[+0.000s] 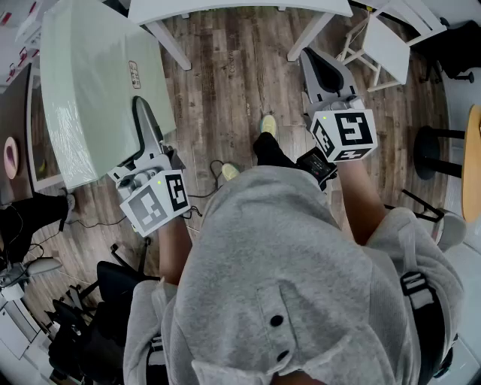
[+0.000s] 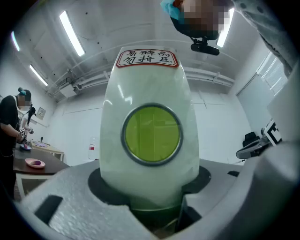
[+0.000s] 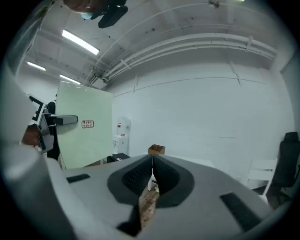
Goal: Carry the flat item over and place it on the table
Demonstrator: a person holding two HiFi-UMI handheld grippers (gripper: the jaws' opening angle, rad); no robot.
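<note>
Nearest us, our left gripper (image 1: 146, 124) has its jaws clamped on the near edge of the pale green panel (image 1: 90, 83), which hangs above the wood floor (image 1: 233, 90), not yet on any counter. To the panel's right, our right gripper (image 1: 322, 71) rides empty, jaws pressed together. Beyond the panel stands the white counter (image 1: 240, 9). We judge the one-edge hold risky: the broad sheet could lever loose, or its far corner could clip the counter's legs.
</note>
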